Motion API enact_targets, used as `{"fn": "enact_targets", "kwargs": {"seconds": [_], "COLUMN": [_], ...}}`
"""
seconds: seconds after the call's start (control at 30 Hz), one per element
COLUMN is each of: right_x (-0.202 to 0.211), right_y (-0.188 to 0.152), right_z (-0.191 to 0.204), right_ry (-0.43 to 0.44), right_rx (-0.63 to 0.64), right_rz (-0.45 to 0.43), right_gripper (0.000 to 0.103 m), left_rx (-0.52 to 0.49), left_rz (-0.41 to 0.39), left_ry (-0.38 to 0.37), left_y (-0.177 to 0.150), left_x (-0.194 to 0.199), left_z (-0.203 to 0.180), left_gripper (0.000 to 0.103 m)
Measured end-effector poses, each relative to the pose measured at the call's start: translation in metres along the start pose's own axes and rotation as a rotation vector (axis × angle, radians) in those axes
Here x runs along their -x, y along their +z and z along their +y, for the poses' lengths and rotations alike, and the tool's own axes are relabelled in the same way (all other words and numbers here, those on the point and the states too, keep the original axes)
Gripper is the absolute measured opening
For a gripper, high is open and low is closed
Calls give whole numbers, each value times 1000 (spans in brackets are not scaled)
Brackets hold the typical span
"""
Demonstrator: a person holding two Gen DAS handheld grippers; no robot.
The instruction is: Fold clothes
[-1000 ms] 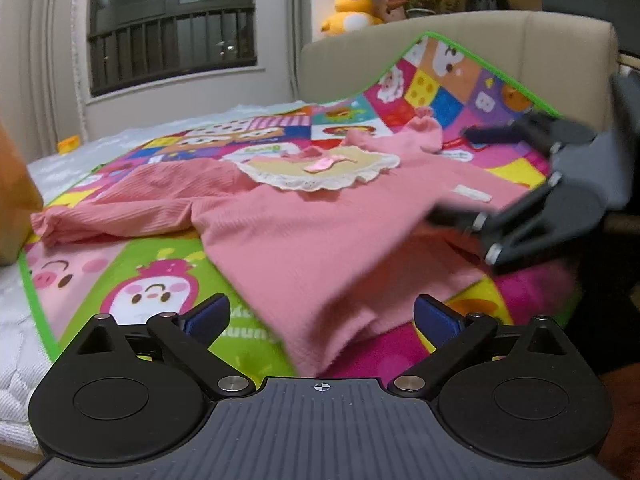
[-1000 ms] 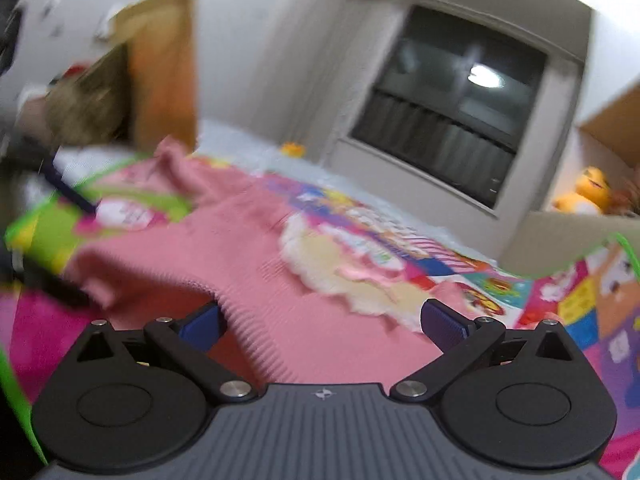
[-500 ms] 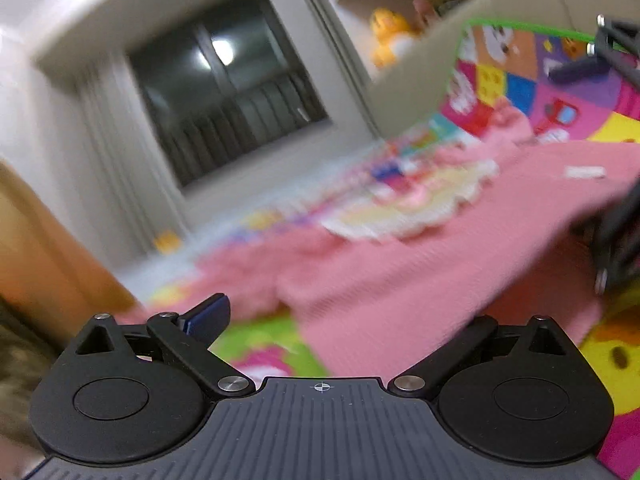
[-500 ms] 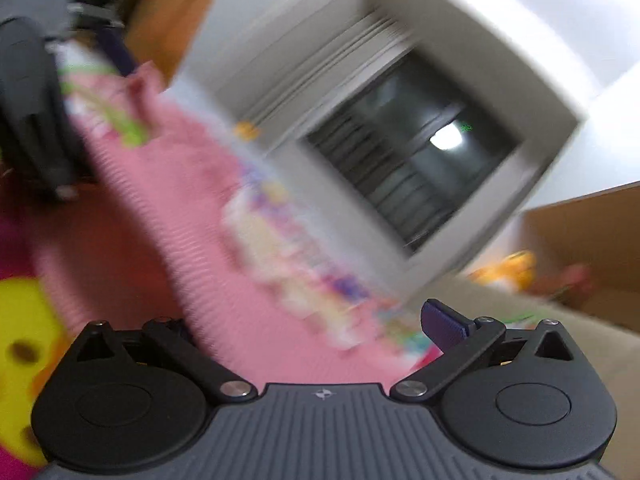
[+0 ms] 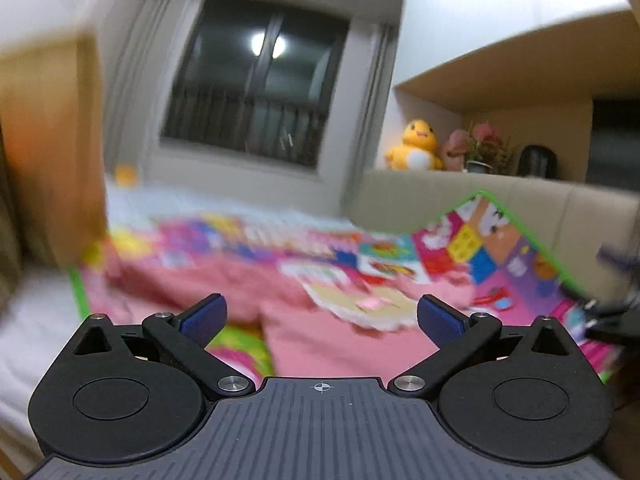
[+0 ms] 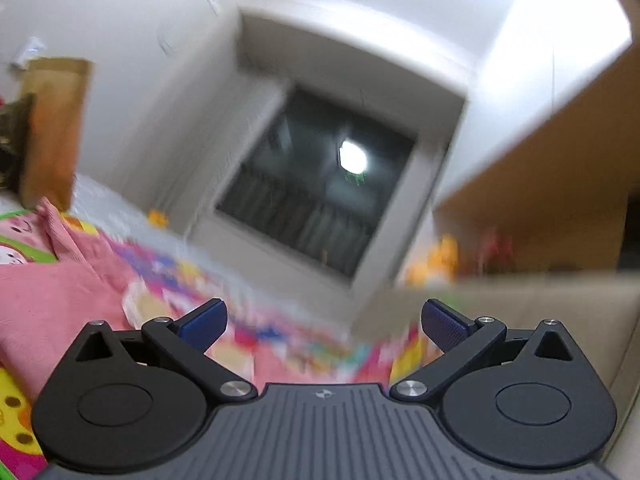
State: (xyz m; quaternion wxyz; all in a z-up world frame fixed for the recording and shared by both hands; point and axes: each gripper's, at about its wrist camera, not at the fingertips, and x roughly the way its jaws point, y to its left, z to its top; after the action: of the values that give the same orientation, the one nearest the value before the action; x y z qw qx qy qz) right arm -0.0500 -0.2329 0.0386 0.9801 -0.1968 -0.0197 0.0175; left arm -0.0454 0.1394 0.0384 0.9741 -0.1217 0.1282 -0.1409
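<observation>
Both views are smeared with motion blur. Left gripper (image 5: 320,316) is up above the bed, jaws released and wide apart, nothing between them. Ahead of it the pink garment (image 5: 320,340) lies spread on the colourful play mat (image 5: 500,256), its cream frilled collar (image 5: 360,308) facing up, one sleeve trailing off to the left. The mat's far corner climbs the beige headboard (image 5: 540,204). A yellow duck toy (image 5: 416,146) sits on the shelf behind, next to a dark window (image 5: 256,80). Right gripper (image 6: 322,320) is tilted upward, jaws released too, empty, with the pink garment (image 6: 48,292) low at its left
</observation>
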Motion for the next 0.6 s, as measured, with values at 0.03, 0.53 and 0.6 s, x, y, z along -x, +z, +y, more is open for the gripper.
{"fn": "enact_targets", "kwargs": {"seconds": [0.03, 0.53, 0.6], "right_x": [-11, -78, -74], "right_y": [-4, -103, -95], "right_z": [-11, -49, -38], "right_ry": [15, 283, 302], "right_rx": [-61, -552, -457], "right_rz": [68, 623, 629], "right_gripper": [103, 39, 39], "left_rx": [57, 131, 144], "left_rz": [53, 336, 341], "left_ry": [-24, 42, 47], "left_y": [-2, -47, -38], "left_x": [-8, -81, -80], "left_z": [6, 18, 25], "left_gripper": [103, 57, 63]}}
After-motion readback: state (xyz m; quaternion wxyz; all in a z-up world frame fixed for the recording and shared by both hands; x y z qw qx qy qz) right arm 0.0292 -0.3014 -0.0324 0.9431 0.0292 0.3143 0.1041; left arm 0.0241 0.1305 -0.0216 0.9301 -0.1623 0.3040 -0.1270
